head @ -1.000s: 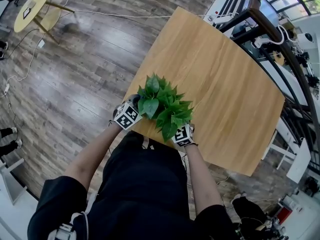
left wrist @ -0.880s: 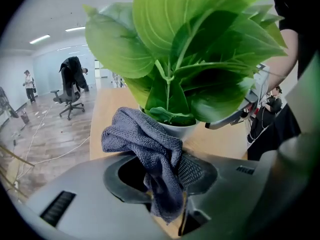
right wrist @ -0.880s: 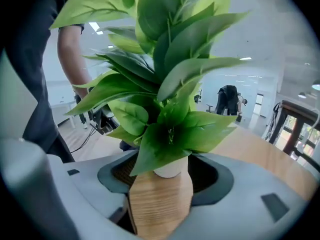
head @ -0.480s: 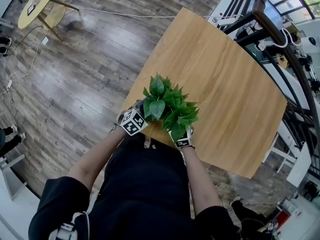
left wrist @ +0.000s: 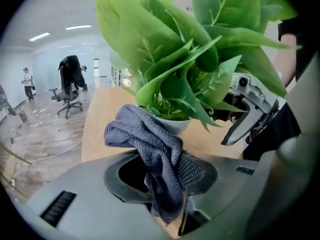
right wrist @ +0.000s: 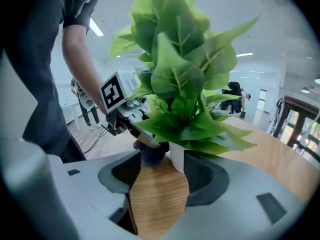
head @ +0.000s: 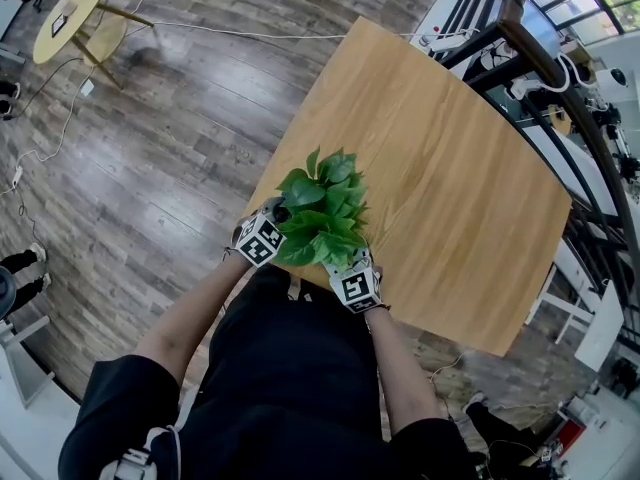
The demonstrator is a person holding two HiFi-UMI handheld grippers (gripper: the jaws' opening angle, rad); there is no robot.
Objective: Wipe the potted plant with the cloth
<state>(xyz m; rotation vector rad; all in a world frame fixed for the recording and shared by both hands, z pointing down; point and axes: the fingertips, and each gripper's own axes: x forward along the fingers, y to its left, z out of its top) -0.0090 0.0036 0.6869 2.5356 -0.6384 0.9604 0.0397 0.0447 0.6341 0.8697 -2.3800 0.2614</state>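
Note:
The potted plant (head: 322, 208), green leaves in a small white pot (left wrist: 172, 124), stands near the front edge of the wooden table (head: 450, 168). My left gripper (left wrist: 162, 166) is shut on a grey cloth (left wrist: 150, 144), which bunches up against the pot's side just under the leaves. In the head view its marker cube (head: 258, 238) is at the plant's left. My right gripper (right wrist: 160, 171) is open, its jaws reaching either side of the pot's base (right wrist: 176, 156), with bare wood showing between them. The right gripper's cube (head: 355, 286) is below the plant.
The table's front edge (head: 300, 268) lies right under both grippers. Wood floor with cables is at the left, and a small yellow side table (head: 70, 13) stands far left. Metal racks and equipment (head: 540, 58) stand beyond the table's right side.
The plant's leaves have shifted a little left and up in the head view. My right gripper has come round under the plant, its cube now more in view. The left gripper has barely moved.

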